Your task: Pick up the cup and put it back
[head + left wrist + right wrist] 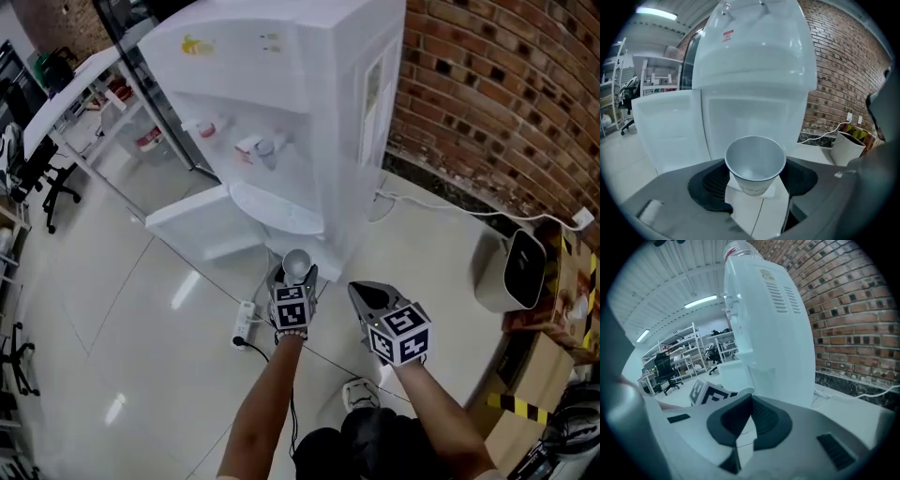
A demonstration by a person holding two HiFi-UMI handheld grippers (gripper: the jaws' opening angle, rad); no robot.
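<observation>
A small white paper cup stands upright and empty between the jaws of my left gripper, which is shut on it. In the left gripper view the cup fills the space between the dark pads, with its mouth facing up. It hangs over the floor in front of the white water dispenser. My right gripper is beside it on the right, shut with nothing in it. In the right gripper view its jaws meet at the tips, and the left gripper's marker cube shows behind them.
The dispenser's lower door stands open to the left. A power strip with its cable lies on the tiled floor. A white bin stands by the brick wall on the right. Desks and office chairs are far left.
</observation>
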